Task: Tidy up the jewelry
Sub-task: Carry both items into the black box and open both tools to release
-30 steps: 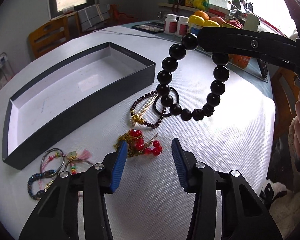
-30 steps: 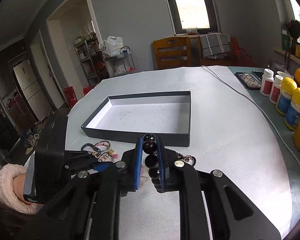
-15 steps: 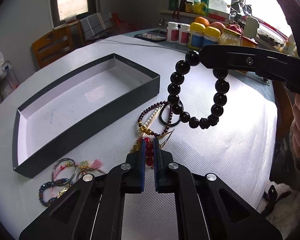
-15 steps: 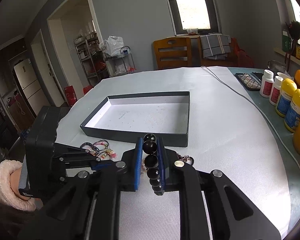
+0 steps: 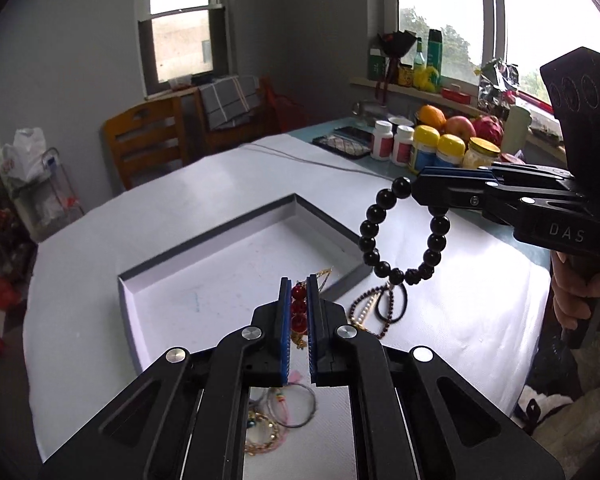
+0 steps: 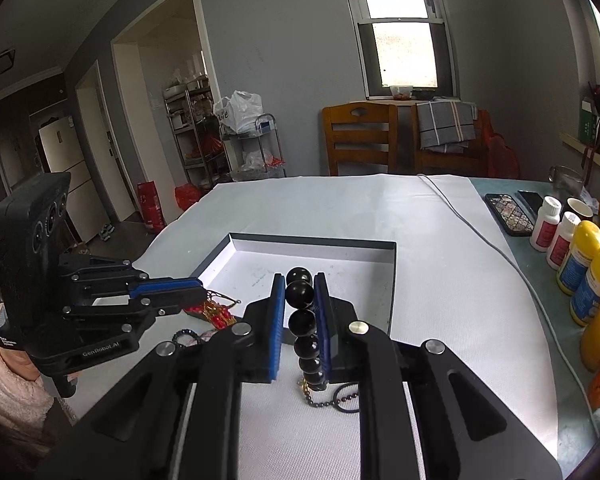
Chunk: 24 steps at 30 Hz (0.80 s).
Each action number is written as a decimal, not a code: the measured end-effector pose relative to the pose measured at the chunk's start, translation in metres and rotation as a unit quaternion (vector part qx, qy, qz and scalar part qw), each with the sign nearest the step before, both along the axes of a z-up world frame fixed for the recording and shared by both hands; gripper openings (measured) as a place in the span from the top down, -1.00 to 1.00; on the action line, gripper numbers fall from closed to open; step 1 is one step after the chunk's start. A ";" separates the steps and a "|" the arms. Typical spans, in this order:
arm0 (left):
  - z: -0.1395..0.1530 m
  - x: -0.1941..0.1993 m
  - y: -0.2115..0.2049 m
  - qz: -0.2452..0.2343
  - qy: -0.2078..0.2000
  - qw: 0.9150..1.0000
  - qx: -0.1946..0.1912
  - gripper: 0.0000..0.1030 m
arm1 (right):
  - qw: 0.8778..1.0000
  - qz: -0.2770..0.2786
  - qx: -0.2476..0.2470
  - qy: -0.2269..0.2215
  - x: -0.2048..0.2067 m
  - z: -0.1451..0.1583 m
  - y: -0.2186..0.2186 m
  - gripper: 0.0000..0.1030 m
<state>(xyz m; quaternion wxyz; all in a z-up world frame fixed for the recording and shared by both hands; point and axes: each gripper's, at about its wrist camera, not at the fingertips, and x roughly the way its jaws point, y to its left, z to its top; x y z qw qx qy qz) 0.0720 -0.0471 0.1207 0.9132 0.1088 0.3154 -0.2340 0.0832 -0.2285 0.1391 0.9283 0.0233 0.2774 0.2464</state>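
Two pieces hang over the counter [image 5: 480,320]: our left hand-held gripper [image 5: 299,300] pinches the red-bead gold-chain ornament [image 5: 298,304], our right hand-held gripper [image 6: 300,300] clamps the black round-bead bracelet [image 6: 302,320]; dangling chains may snag the near wall of the grey shallow rectangular box [image 5: 340,256].

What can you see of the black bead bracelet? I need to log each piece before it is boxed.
The black bead bracelet is a loop of large, glossy round beads, with smaller carved-looking beads at its lowest point. It hangs in the air from the right gripper, whose blue pads are shut on a bead at the top, above the grey box's near corner. Nothing else touches it.
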 end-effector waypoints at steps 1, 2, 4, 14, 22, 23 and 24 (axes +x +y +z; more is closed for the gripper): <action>0.005 0.003 0.004 0.006 -0.005 1.000 0.002 0.86 | 1.000 0.000 0.003 0.001 0.005 0.002 0.001 0.72; 0.008 0.007 0.007 0.011 -0.007 1.000 0.001 0.86 | 1.000 0.000 0.004 0.002 0.009 0.004 0.003 0.72; 0.012 0.017 0.016 0.025 -0.006 1.000 0.000 0.86 | 1.000 -0.004 -0.002 -0.001 0.018 0.008 0.008 0.72; -0.011 0.087 0.045 0.094 0.021 0.995 0.027 0.86 | 0.998 -0.035 -0.031 0.029 0.092 -0.008 0.031 0.72; -0.044 0.128 0.065 0.152 0.040 0.987 0.019 0.86 | 0.996 -0.069 -0.010 0.051 0.138 -0.037 0.036 0.72; -0.048 0.131 0.068 0.159 0.043 0.986 0.017 0.86 | 0.996 -0.071 -0.007 0.055 0.142 -0.041 0.036 0.72; -0.052 0.135 0.071 0.165 0.049 0.985 0.013 0.86 | 0.996 -0.073 -0.002 0.059 0.145 -0.046 0.035 0.72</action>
